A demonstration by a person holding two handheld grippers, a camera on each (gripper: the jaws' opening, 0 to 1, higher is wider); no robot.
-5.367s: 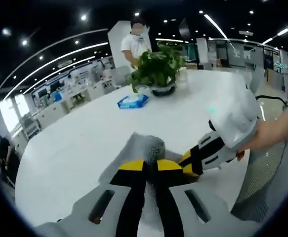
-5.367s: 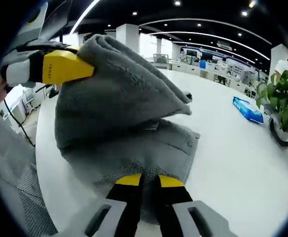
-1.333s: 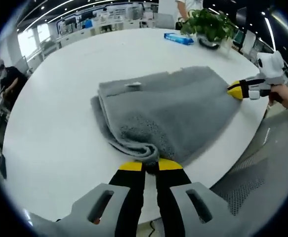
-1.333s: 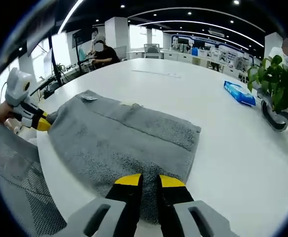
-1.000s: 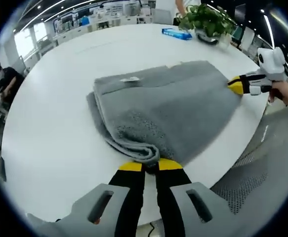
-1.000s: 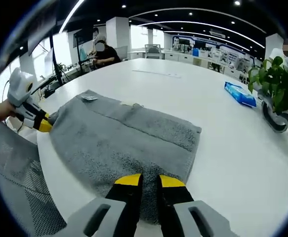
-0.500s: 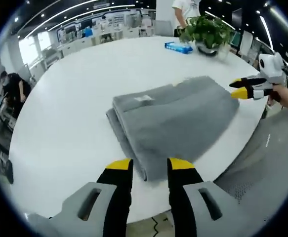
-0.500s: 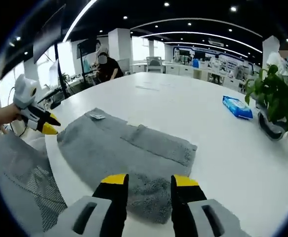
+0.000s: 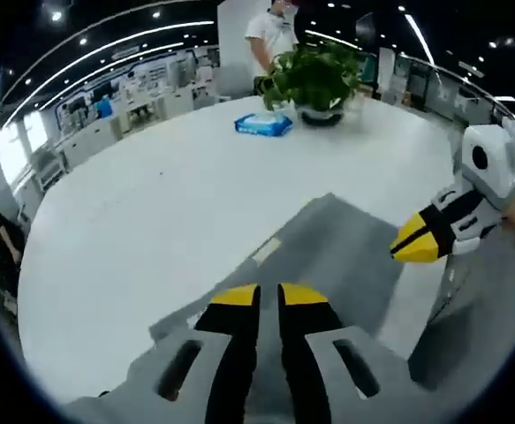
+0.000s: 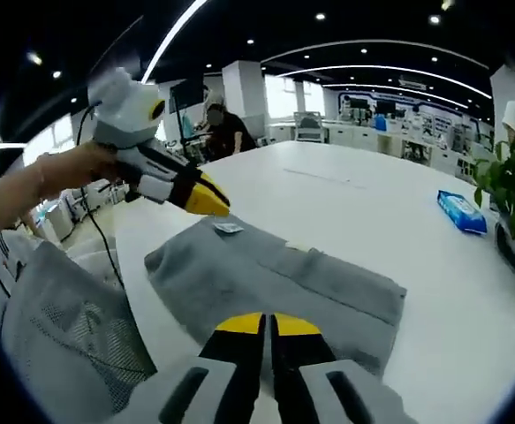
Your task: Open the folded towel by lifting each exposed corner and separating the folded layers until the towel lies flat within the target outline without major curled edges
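- Since a moment ago both grippers have closed up empty: the left gripper [image 9: 268, 294] and right gripper [image 10: 268, 324] each hover above the grey folded terry towel [image 10: 275, 281], jaws pressed together.
- The towel lies by the near edge of the round white table [image 10: 363, 212].
- Farther off sit a blue packet [image 9: 262, 124] and a potted green plant [image 9: 314, 81].
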